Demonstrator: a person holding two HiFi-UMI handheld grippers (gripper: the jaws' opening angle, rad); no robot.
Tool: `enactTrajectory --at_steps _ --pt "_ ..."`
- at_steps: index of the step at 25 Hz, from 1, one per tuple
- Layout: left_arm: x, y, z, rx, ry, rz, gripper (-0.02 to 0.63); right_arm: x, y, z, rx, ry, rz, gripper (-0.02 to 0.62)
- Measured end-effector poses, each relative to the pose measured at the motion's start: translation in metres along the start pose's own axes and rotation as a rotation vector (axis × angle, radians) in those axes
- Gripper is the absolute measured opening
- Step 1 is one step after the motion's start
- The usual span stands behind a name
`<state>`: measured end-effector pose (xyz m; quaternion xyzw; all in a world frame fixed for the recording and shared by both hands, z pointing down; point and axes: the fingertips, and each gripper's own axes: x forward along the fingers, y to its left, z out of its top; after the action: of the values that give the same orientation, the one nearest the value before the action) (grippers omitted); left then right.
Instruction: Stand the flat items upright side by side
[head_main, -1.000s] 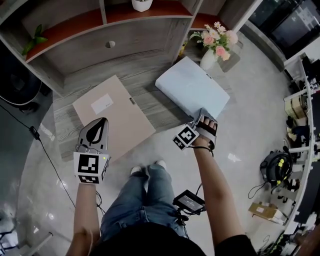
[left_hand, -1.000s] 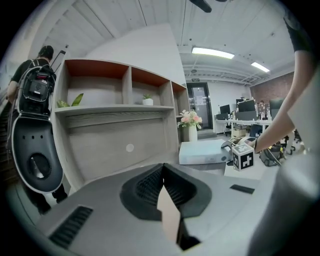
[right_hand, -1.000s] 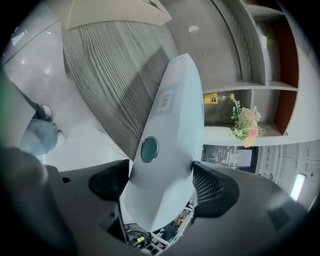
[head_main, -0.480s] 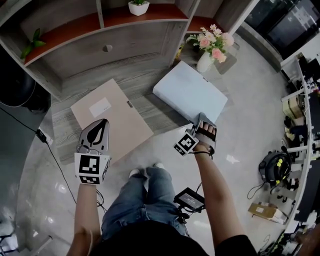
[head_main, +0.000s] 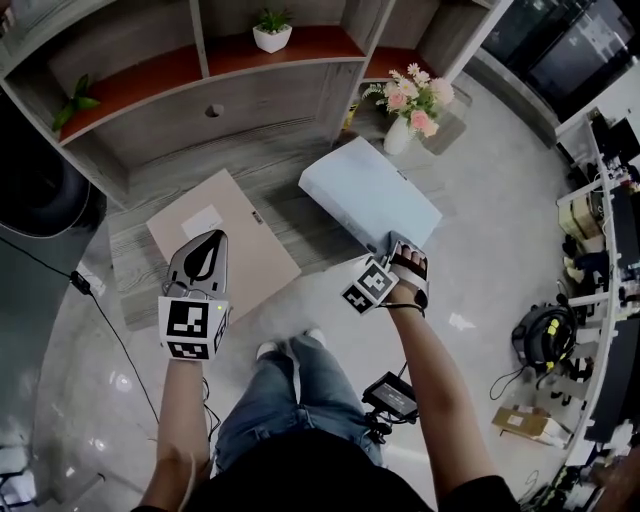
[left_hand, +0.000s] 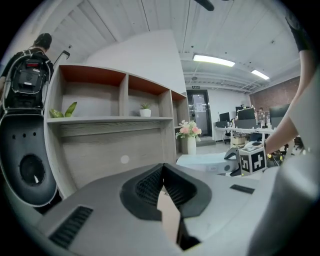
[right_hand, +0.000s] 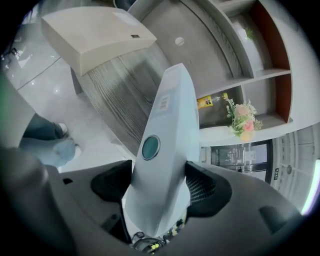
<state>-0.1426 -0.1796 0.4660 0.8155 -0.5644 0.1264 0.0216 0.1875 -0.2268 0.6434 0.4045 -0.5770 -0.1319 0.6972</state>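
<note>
Pale blue flat file box (head_main: 366, 190) lies on the grey wood-grain platform (head_main: 285, 172). Its near spine is clamped by the right gripper (head_main: 392, 246), whose jaws have just been closing. Beside it, the left gripper (head_main: 212, 240) hovers with its tips together over a tan cardboard folder (head_main: 250, 240).

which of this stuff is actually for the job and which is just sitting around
For the job:
beige box file
pale blue box file

Just lying about:
flower vase
small potted plant
green sprig
</note>
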Motion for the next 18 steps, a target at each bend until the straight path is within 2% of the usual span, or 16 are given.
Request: enactTrajectory --at_steps 12,18 --pt "0.003 -0.005 0.044 -0.034 -0.061 0.047 0.011 -0.039 -0.039 0.015 0.15 -0.062 0.281 0.35" --pt "0.003 -0.009 0.059 -0.031 -0.083 0.07 0.011 -0.053 -0.052 0.017 0.207 -0.09 0.384 0.35"
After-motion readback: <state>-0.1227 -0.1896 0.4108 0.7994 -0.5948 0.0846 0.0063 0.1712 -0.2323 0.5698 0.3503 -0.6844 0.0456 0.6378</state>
